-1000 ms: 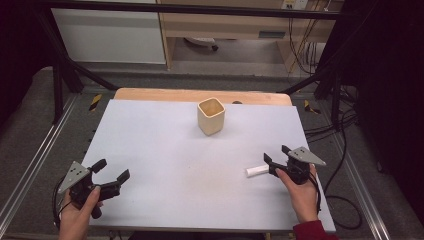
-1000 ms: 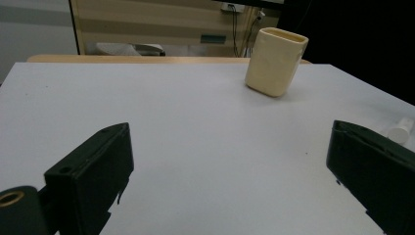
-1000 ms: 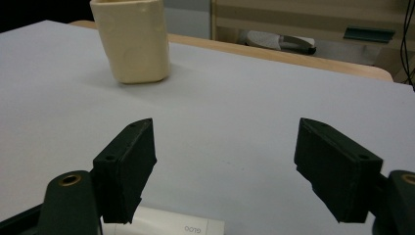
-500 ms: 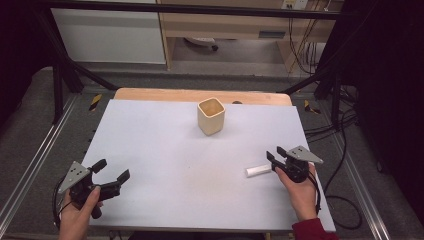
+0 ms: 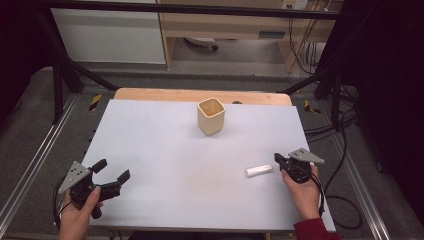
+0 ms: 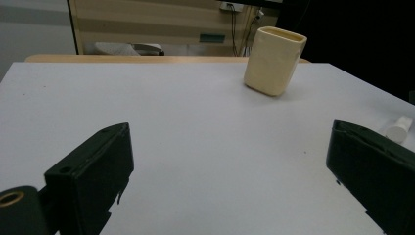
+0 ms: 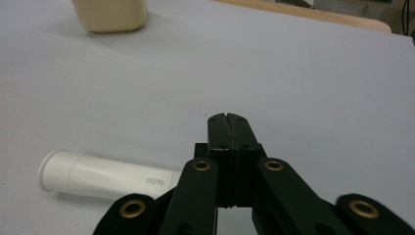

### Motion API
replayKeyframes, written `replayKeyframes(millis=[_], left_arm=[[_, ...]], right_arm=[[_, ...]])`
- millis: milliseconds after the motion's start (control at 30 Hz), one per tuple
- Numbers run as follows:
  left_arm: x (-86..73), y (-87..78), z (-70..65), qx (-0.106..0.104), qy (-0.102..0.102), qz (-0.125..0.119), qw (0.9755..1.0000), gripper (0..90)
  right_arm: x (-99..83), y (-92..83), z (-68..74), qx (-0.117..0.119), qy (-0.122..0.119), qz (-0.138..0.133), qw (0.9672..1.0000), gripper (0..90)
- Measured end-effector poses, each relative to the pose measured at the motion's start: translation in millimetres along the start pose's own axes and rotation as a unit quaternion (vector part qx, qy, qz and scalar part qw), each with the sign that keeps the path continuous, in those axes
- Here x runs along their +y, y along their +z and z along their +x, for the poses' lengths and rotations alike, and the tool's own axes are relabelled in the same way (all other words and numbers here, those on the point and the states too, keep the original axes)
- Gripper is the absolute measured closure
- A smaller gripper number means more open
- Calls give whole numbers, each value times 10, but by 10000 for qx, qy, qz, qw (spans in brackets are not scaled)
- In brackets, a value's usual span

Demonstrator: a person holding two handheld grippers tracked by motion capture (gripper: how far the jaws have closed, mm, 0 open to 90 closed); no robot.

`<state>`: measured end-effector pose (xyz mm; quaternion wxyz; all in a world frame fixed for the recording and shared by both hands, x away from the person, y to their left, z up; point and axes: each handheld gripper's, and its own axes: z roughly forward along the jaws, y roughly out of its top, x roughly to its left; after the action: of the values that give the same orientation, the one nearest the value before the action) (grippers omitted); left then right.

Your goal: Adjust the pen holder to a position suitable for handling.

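Observation:
A white tube (image 5: 258, 170) lies on the pale table (image 5: 165, 150) at the right, just left of my right gripper (image 5: 276, 159). In the right gripper view the tube (image 7: 98, 176) rests beside the jaws, not between them. My right gripper (image 7: 228, 120) has just been closing and now stands shut with nothing in it. A cream square cup (image 5: 210, 116) stands upright at the far middle of the table. My left gripper (image 5: 113, 169) rests open at the near left corner, well away from both. In the left gripper view the cup (image 6: 274, 59) is ahead and the tube (image 6: 400, 128) is at the right edge.
A wooden board edge (image 5: 200, 94) runs along the table's far side. Metal frame rails (image 5: 30, 165) flank the table on both sides, and cables (image 5: 345, 200) trail on the floor at the right. A person's hands hold both grippers at the near edge.
The right gripper's jaws have closed from wide open to fully together, beside the tube. The left gripper has stayed still and open.

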<state>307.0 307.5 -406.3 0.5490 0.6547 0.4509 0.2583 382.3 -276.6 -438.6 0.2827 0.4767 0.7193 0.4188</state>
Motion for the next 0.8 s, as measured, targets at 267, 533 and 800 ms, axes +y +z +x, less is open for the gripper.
replayKeyframes(millis=[267, 533, 800], left_arm=[[-1, 3, -3, -11, 8, 13, 10000, 35], [0, 2, -6, -20, 9, 12, 10000, 35], [1, 4, -9, -14, 16, 10, 10000, 35]], right_arm=[[-87, 68, -50, 95, 173, 417, 9989, 900], [-141, 123, -20, 283, 206, 732, 9967, 900], [-160, 152, 11, 436, 275, 828, 9952, 900]])
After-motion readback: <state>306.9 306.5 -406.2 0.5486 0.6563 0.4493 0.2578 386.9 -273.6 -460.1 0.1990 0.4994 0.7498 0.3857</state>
